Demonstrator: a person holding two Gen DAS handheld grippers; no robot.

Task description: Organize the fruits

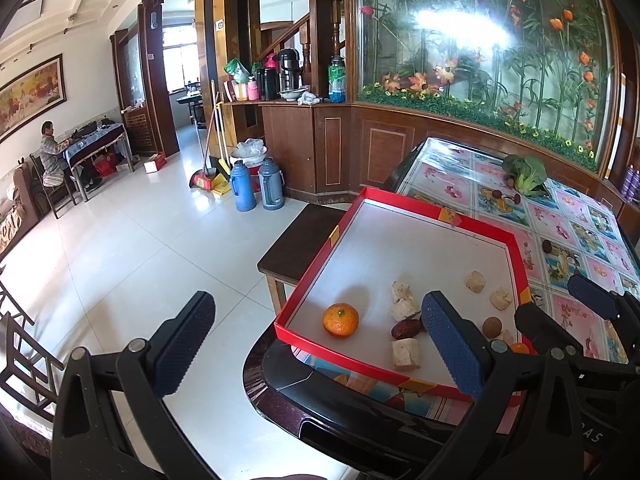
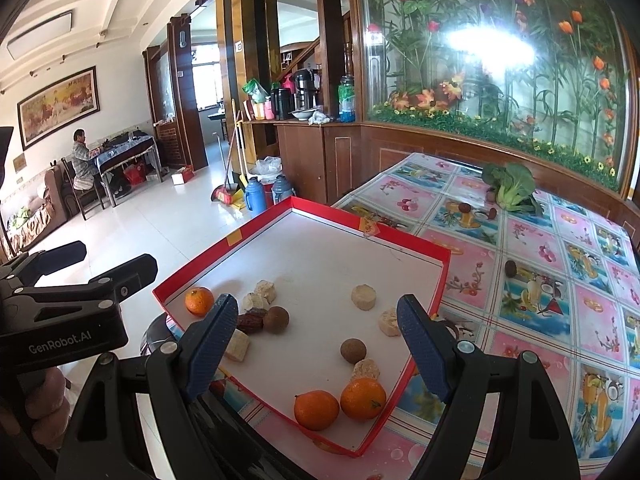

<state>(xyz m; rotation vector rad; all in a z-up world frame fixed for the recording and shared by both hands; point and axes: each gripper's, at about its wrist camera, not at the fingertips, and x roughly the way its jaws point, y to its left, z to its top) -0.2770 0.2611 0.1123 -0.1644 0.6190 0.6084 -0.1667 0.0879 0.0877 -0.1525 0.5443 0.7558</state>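
A red-rimmed tray (image 2: 400,236) with a white floor lies on the table corner. In it are three oranges (image 2: 199,301) (image 2: 316,410) (image 2: 363,398), two brown round fruits (image 2: 278,320) (image 2: 353,351), a red date (image 2: 250,322) and several pale cakes (image 2: 364,297). My right gripper (image 2: 318,308) hangs open above the tray's near part, holding nothing. My left gripper (image 1: 316,308) is open and empty over the tray's left corner, near one orange (image 1: 341,320). A few small brown fruits (image 2: 510,268) lie loose on the tablecloth.
A green leafy vegetable (image 2: 512,186) lies at the far side of the flowered tablecloth (image 2: 560,320). A dark wooden stool (image 1: 300,240) stands beside the table. Two thermos flasks (image 1: 256,190) stand on the tiled floor. A person (image 1: 50,152) sits at a far table.
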